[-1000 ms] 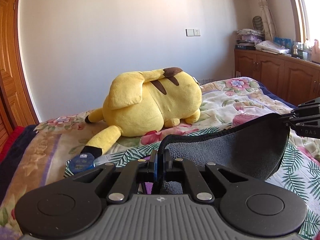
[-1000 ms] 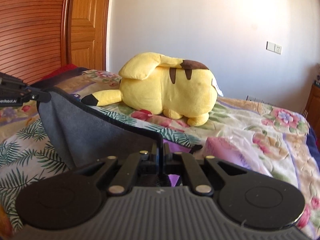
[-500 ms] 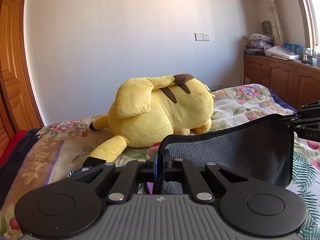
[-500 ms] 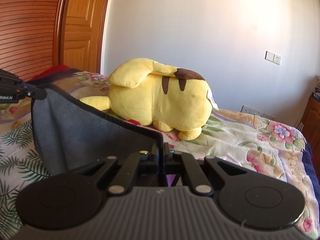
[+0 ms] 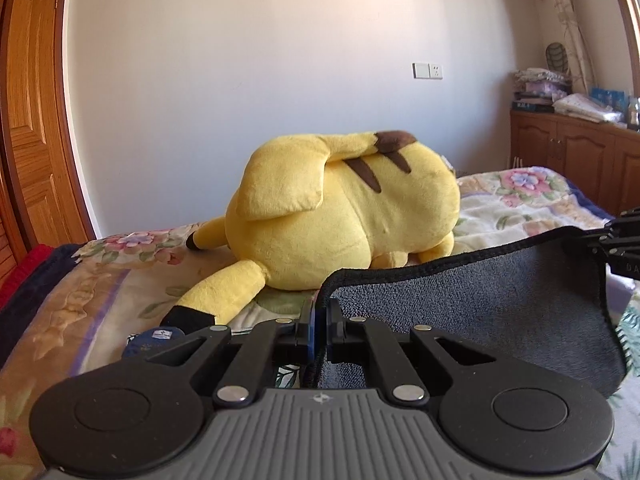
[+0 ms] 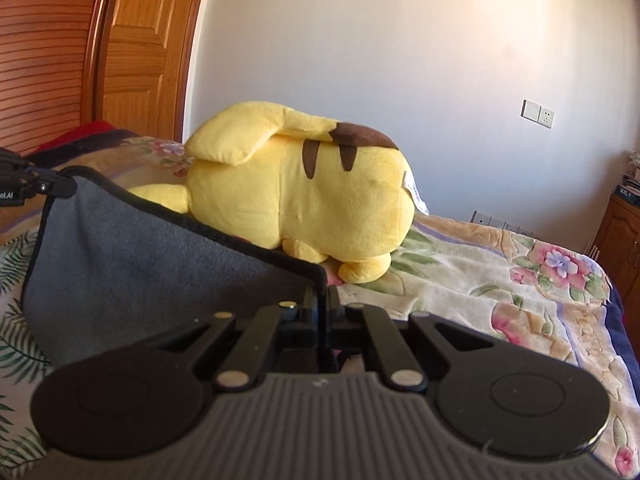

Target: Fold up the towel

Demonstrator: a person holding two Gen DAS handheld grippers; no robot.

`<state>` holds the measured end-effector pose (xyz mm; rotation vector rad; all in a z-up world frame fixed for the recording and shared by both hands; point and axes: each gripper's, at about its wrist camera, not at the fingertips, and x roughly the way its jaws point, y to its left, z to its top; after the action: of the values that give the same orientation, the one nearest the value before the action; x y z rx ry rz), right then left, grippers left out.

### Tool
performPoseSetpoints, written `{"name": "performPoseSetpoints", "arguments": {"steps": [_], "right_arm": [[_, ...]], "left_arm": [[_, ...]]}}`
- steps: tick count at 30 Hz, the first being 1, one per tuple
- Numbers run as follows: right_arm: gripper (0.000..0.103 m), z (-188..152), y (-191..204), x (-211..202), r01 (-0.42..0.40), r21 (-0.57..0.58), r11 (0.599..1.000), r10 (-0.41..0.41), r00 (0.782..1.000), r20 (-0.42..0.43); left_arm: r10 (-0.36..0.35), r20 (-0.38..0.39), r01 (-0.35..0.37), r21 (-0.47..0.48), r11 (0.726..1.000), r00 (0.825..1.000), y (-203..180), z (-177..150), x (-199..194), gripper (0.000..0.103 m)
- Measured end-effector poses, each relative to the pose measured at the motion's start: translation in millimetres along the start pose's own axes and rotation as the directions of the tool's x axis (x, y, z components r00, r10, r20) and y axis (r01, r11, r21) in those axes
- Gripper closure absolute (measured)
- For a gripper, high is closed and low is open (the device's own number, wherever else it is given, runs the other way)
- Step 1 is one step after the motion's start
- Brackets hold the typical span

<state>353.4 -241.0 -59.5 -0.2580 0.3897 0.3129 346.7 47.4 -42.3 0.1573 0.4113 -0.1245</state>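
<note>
A dark grey towel [image 5: 472,300] with a black hem hangs stretched between my two grippers above the bed. My left gripper [image 5: 319,316] is shut on its left top corner. My right gripper [image 6: 321,300] is shut on its right top corner. The towel also shows in the right wrist view [image 6: 132,256], running left to the other gripper [image 6: 36,186]. In the left wrist view the right gripper [image 5: 618,240] shows at the right edge, holding the far corner. The towel's lower part droops toward the bedspread.
A big yellow plush toy [image 5: 340,220] lies on the floral bedspread [image 6: 500,272] just behind the towel. A small blue round object [image 5: 154,340] lies by the plush's tail. A wooden door [image 6: 140,52] stands left, wooden cabinets [image 5: 576,160] right.
Both grippers have lifted and moved toward the plush with the towel held taut; the plush looks larger and the towel's top edge sits higher over the bed.
</note>
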Motion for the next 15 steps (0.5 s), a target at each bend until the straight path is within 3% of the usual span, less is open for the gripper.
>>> {"name": "performPoseSetpoints", "arguments": {"steps": [15], "right_arm": [[0.099, -38.5, 3.2, 56.9, 0.004, -0.002, 1.0, -0.004, 0.995, -0.096]], "left_arm": [[0.023, -0.07, -0.022, 0.026, 0.999, 0.997, -8.8, -34.5, 54.4, 0.103]]}}
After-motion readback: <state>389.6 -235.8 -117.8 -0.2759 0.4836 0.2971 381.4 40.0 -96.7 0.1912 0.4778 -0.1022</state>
